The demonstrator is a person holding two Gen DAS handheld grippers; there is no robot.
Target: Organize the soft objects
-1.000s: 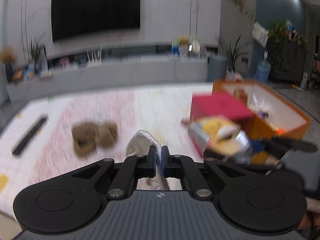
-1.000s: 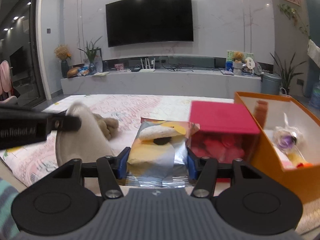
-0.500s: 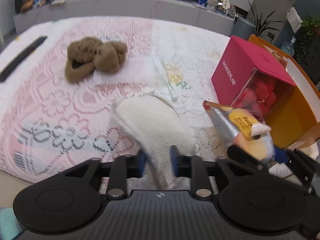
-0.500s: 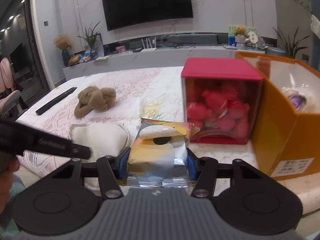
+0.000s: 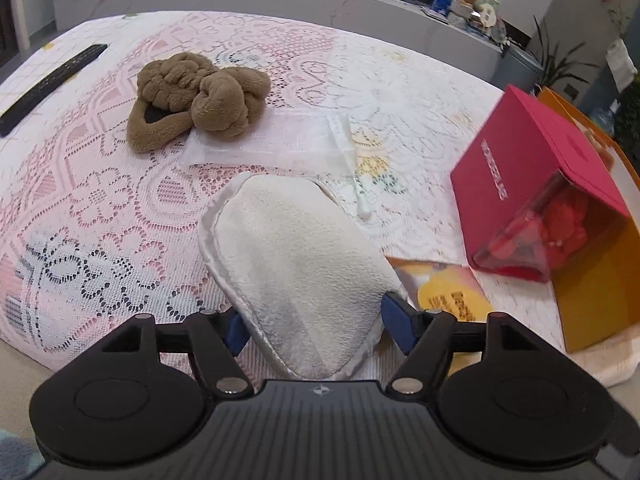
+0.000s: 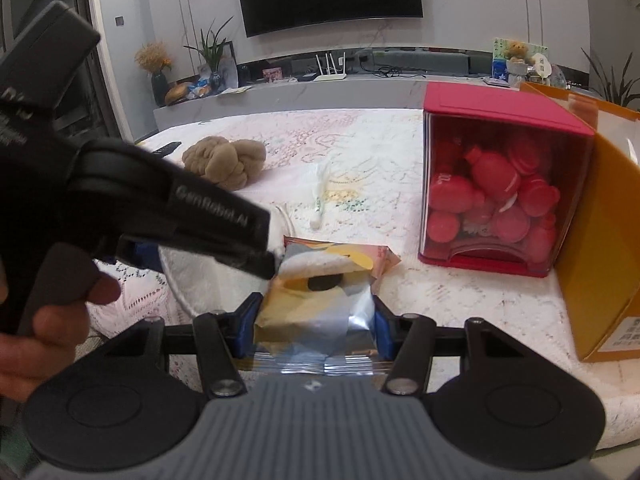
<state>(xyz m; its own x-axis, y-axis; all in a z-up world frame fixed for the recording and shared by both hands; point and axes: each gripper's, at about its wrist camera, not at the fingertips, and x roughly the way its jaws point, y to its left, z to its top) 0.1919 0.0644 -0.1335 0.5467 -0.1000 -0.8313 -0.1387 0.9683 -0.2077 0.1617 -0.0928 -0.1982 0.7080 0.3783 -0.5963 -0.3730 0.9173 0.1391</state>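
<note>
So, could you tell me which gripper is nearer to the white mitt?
Left. The left gripper has just been opening, and the white mitt lies between its spread jaws, unpinched. The right gripper is beside the mitt, shut on the snack packet.

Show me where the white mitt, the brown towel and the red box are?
white mitt (image 5: 296, 268), left wrist view, middle of its fleecy face.
brown towel (image 5: 200, 96), left wrist view, centre of the bundle.
red box (image 6: 500, 108), right wrist view, its lid.
</note>
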